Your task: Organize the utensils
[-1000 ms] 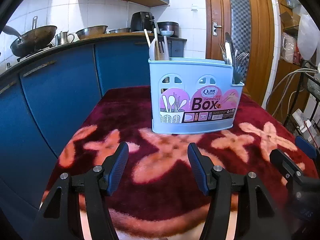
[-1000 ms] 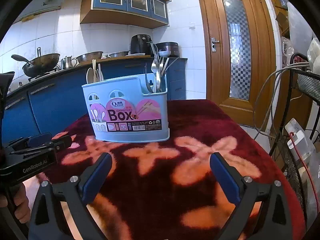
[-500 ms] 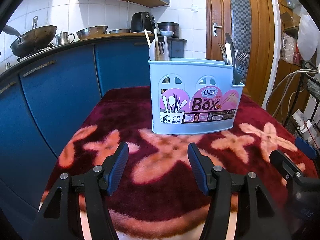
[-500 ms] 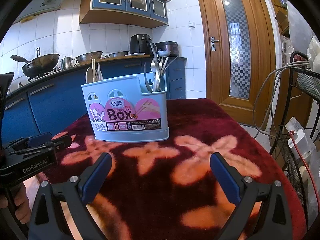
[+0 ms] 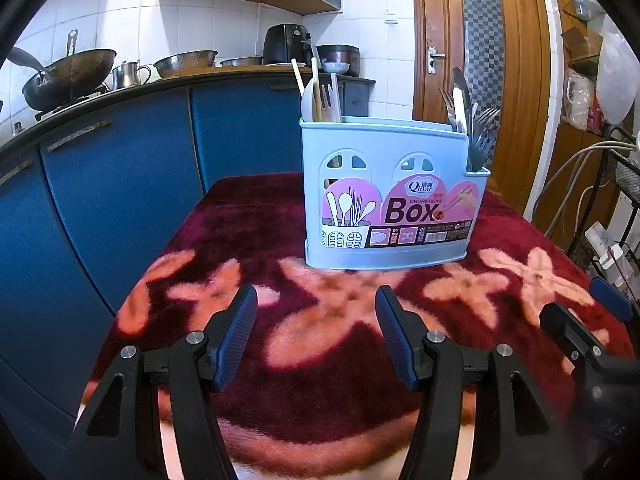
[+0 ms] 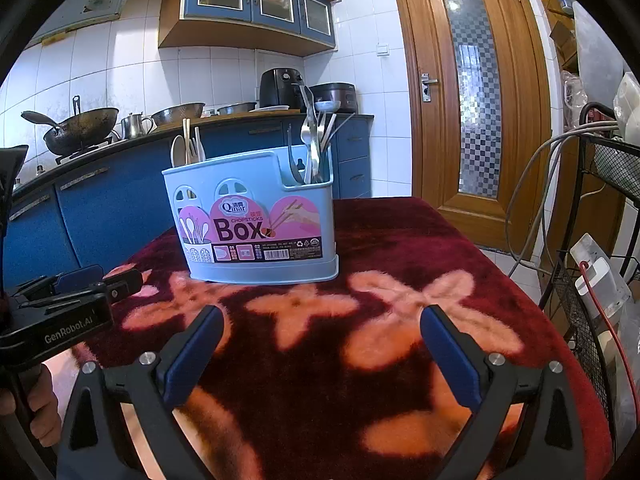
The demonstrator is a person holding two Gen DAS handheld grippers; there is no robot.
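A light blue utensil box (image 5: 390, 196) with a pink "Box" label stands on the red flowered table cover (image 5: 248, 236); it also shows in the right wrist view (image 6: 252, 220). Its left compartment holds wooden chopsticks and a white spoon (image 5: 318, 96). Its right compartment holds metal forks and spoons (image 5: 468, 120), also in the right wrist view (image 6: 314, 144). My left gripper (image 5: 316, 332) is open and empty, low over the cover in front of the box. My right gripper (image 6: 320, 344) is open and empty, in front of the box to its right.
Blue kitchen cabinets (image 5: 120, 184) run along the left, with a wok (image 5: 68, 76) and pots on the counter. A wooden door (image 6: 472, 120) stands behind. A wire rack with cables (image 6: 600, 240) is at the right edge of the table.
The right gripper has shifted slightly, so the box sits a little differently in its view. The left gripper has not moved. Both stay open.
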